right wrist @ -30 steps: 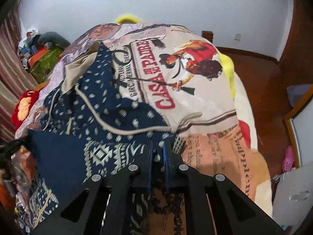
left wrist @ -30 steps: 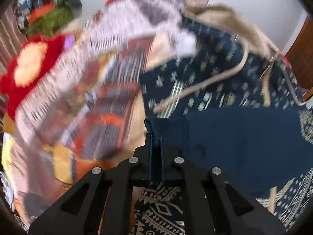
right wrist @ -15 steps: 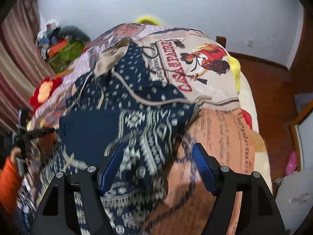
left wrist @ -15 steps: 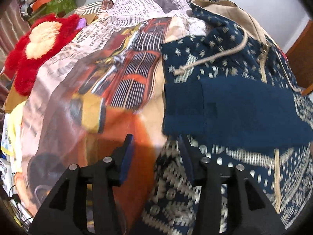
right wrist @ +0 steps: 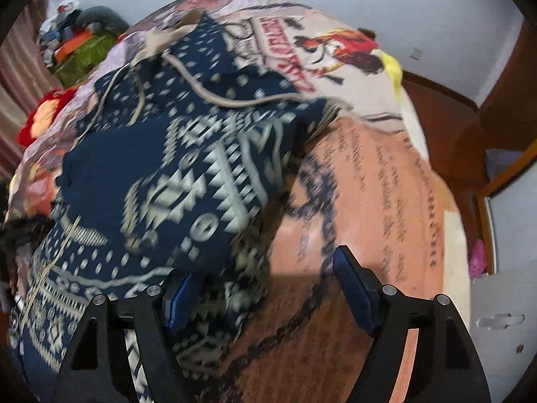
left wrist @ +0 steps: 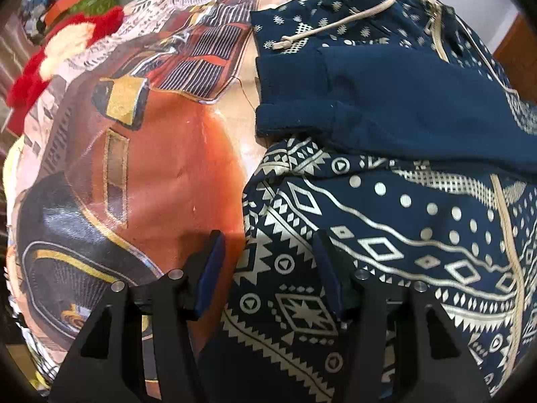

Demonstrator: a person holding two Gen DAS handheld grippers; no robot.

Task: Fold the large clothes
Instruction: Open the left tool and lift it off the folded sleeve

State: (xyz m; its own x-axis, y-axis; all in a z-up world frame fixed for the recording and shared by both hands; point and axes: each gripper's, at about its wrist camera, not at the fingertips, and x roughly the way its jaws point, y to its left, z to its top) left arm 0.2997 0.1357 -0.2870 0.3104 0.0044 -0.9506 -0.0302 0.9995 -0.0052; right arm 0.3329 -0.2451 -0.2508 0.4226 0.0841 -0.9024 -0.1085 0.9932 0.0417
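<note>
Two grippers hang low over the bed, both with jaws spread wide and grasping nothing. The left gripper (left wrist: 268,265) points forward and down at the near edge of the navy patterned hoodie (left wrist: 386,228); its left finger sits over the orange car print of the bedspread (left wrist: 151,174), its right finger over the hoodie's white geometric band, and the garment's hem runs between them. Whether either pad touches cloth cannot be told. The right gripper (right wrist: 265,299) is released too: its left finger lies against or just under a raised fold of the hoodie (right wrist: 201,174), its right finger over the salmon printed part of the bedspread (right wrist: 369,184). This view is blurred.

Beyond the left fingers a plain navy sleeve (left wrist: 386,100) lies folded across the hoodie's chest, its cuff toward the bed's left side. Further on, a beige drawstring (left wrist: 335,23) crosses the dotted hood. A red plush toy (left wrist: 60,53) lies at the bed's far left edge
</note>
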